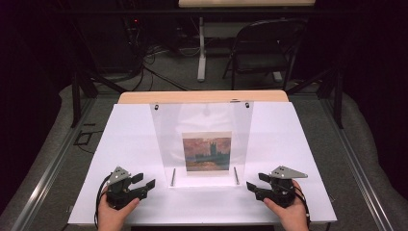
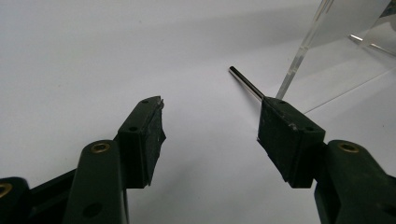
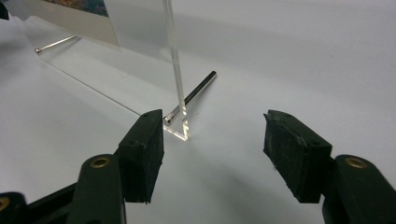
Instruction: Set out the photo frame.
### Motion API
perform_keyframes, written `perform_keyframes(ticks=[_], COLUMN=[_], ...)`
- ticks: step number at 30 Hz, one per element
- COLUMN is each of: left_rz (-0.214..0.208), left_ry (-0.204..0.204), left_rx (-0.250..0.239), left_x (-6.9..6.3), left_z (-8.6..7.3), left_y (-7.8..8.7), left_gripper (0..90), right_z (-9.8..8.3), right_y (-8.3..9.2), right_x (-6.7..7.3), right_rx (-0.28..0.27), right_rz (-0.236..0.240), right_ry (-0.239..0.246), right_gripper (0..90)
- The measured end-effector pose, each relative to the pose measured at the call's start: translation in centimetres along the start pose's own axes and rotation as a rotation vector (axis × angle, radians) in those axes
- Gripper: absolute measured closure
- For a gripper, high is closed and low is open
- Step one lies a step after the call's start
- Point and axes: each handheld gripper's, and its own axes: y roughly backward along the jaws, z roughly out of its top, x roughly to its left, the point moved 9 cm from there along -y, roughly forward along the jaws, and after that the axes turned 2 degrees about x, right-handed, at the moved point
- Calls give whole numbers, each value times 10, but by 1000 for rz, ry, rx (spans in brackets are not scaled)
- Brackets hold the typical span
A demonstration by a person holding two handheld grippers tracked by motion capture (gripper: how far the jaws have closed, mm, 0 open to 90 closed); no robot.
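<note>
A clear acrylic picture stand (image 1: pixel 202 120) stands upright on a white board (image 1: pixel 125 139), with a small painting print (image 1: pixel 207 151) in its lower middle. Two thin metal rods (image 1: pixel 173 176) (image 1: pixel 236 175) stick out at its base. My left gripper (image 1: pixel 146 181) rests on the board at the stand's front left corner, open and holding nothing. In the left gripper view its jaws (image 2: pixel 212 112) stand wide, with one rod (image 2: pixel 245 83) just beyond the right pad. My right gripper (image 1: pixel 255 181) is open at the front right corner. Its jaws (image 3: pixel 215 121) face the acrylic edge (image 3: pixel 175 60) and the other rod (image 3: pixel 198 91).
The white board lies on a wooden table (image 1: pixel 202 96) whose far edge shows behind the stand. A folding chair (image 1: pixel 264 48) and a table leg (image 1: pixel 201 48) stand on the floor beyond. Metal rails (image 1: pixel 43 178) run along both sides.
</note>
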Motion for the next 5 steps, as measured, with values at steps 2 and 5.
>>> perform_keyframes(ticks=[2,5], left_rz=[-3,-4], left_ry=[6,14], left_rx=[-1,1], left_x=[0,1], left_z=[0,0], left_y=[0,-1], left_gripper=[401,400], right_z=[0,0], right_y=[1,2], right_x=[-1,-2], right_rx=[2,-2], right_rz=[1,-1], right_ry=[-6,-12], right_gripper=[376,376])
